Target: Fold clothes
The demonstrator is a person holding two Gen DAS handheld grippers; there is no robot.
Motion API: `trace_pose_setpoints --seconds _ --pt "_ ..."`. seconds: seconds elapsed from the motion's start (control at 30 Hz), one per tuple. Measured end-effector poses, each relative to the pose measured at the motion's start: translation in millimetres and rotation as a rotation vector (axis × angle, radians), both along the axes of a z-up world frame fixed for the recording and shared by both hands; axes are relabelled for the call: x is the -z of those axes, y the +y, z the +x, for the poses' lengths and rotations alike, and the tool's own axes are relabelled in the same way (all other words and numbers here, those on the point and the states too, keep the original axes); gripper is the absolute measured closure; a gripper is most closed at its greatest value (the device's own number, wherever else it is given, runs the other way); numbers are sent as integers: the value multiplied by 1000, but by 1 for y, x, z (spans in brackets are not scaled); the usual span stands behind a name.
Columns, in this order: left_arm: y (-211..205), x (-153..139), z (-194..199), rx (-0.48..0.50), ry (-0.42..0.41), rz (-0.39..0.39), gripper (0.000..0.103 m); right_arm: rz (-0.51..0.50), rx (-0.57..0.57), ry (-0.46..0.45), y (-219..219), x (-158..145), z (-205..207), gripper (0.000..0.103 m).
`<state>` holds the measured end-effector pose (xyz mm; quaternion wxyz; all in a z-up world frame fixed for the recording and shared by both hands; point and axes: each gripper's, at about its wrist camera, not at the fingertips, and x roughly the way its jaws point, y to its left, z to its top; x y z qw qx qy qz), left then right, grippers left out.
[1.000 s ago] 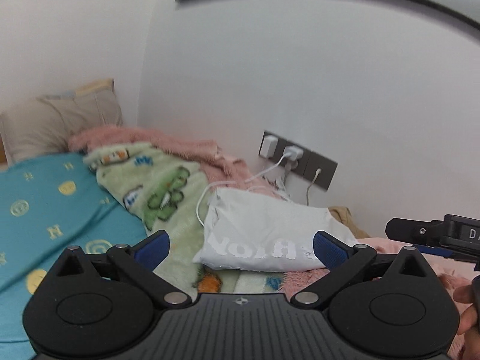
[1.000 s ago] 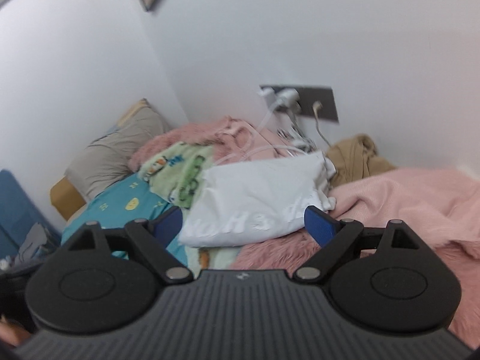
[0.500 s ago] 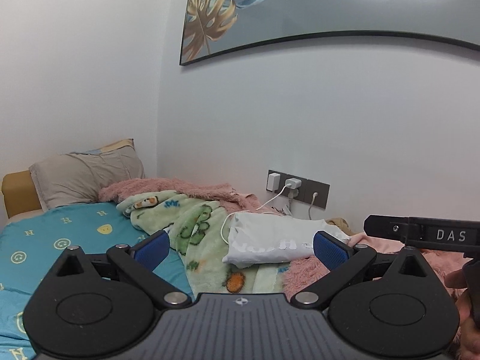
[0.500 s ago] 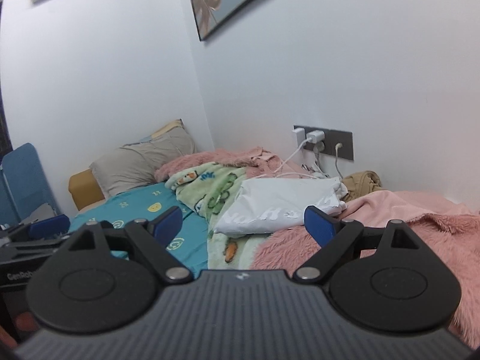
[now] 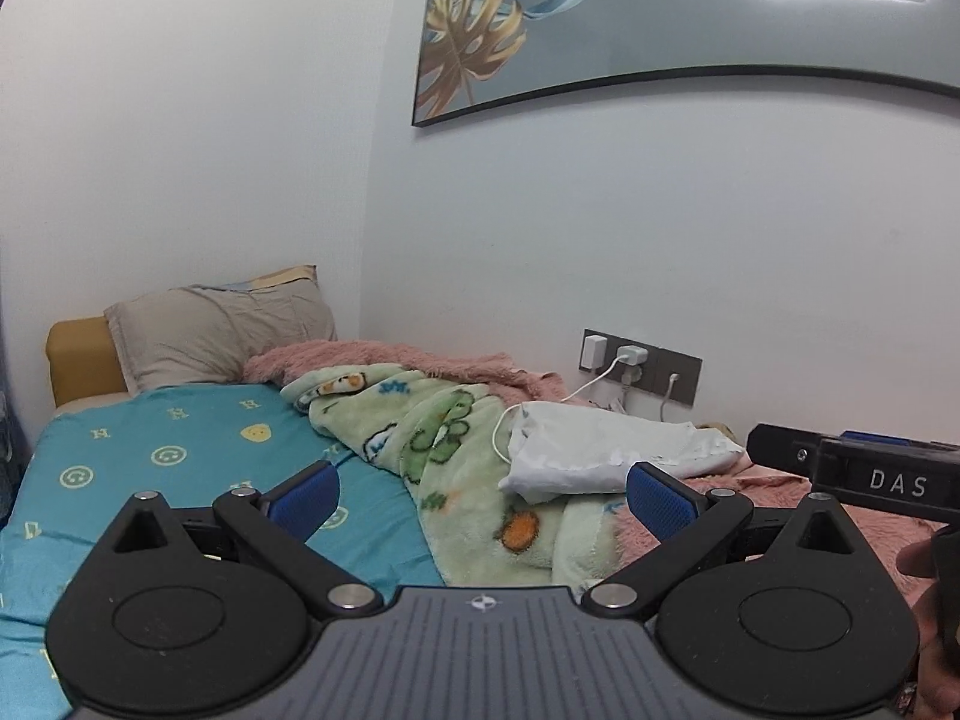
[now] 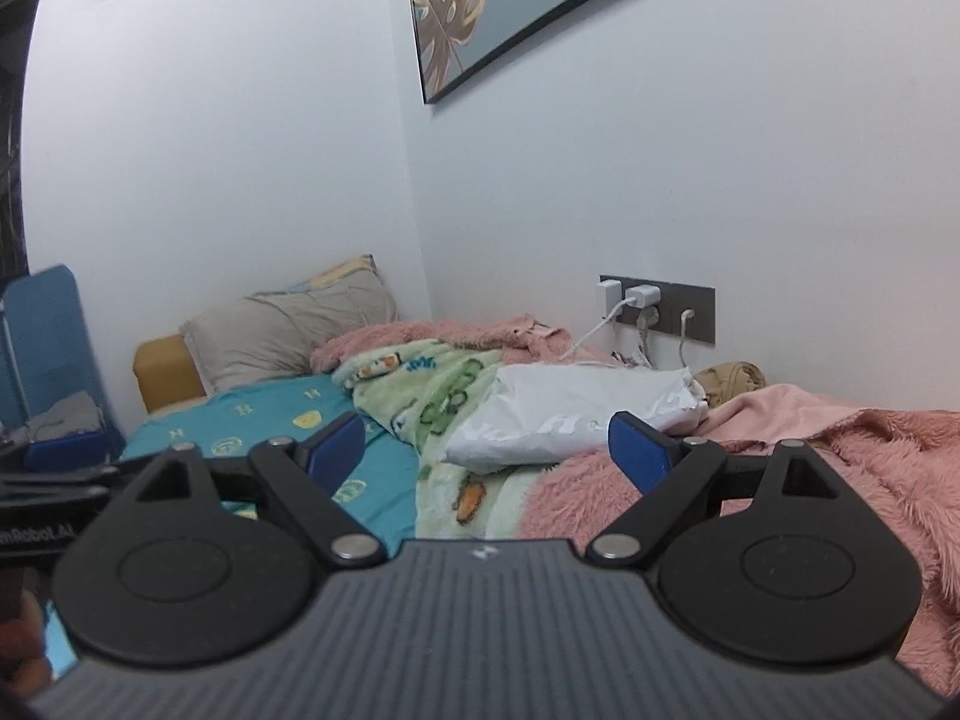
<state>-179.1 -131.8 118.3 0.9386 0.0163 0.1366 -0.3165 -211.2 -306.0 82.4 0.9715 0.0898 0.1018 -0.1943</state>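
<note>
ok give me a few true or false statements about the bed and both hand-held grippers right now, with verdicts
1. The left hand-held gripper holds the white folded garment. False: its jaws stand open and empty, short of the garment.
2. The right hand-held gripper is open with nothing between its blue pads. True.
3. The white folded garment lies partly on the pale green cartoon-print blanket. True.
4. The grey pillow sits on top of the white garment. False: it is at the head of the bed, apart from it.
5. White chargers are plugged into the dark wall socket panel. True.
</note>
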Motion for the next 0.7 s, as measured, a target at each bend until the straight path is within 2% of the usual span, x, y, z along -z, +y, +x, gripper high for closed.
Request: trace_pose_setpoints --seconds 0.23,0.7 --pt "-2 2 0 3 -5 0 0 -22 39 17 -6 4 -2 13" --pt "-7 4 -3 -3 -13 16 0 -55 16 37 -3 0 -4 13"
